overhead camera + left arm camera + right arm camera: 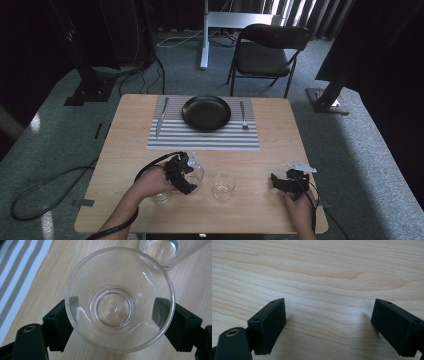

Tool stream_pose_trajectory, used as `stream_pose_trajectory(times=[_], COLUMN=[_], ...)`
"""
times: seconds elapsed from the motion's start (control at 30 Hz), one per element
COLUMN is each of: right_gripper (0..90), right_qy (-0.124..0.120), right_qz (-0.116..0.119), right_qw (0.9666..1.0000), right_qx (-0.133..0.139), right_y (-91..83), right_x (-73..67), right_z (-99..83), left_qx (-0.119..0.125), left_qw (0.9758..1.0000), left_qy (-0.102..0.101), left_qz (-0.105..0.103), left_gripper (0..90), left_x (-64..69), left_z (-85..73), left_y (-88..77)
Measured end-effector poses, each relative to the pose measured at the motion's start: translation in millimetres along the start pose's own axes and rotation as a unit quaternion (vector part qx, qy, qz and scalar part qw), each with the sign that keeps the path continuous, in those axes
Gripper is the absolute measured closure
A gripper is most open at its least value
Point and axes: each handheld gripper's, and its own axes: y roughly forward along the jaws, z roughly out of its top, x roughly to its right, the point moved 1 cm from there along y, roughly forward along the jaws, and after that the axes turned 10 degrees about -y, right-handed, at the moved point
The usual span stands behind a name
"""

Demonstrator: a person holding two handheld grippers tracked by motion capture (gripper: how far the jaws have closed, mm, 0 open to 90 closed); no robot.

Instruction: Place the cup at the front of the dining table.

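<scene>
Gripping a clear glass (pixel 119 300) from both sides, my left hand-held gripper (pixel 181 172) had its jaws pressed against the glass wall, the glass standing upright on the worktop (pixel 260 165). A second glass (pixel 223 185) stood just beyond it, toward my right hand-held gripper (pixel 328 322), which rested well apart over bare wood, jaws spread wide with nothing between them.

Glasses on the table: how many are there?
3 glasses: one between the left gripper's jaws, one to its right, standing free, and what seems a third, partly hidden by the left hand.
</scene>
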Motion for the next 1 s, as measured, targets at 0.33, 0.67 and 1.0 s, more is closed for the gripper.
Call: stream_pose_trajectory(times=[0.33,0.67,1.0], right_gripper=[11.9,11.9,12.0], right_qy=[0.0,0.0,0.0], right_qz=[0.0,0.0,0.0], right_qw=[1.0,1.0,1.0], right_qx=[0.0,0.0,0.0], right_y=[0.0,0.0,0.0], right_x=[0.0,0.0,0.0], right_z=[0.0,0.0,0.0], left_qx=[0.01,0.008,0.013], left_qw=[0.9999,0.9997,0.9989], left_qy=[-0.01,-0.015,-0.043], left_qz=[0.006,0.019,0.017], left_gripper=[20.0,20.1,20.1], left_x=[-6.9,-11.2,-22.2], left_z=[-0.4,0.7,-0.4], left_y=[-3.3,-3.4,-8.5])
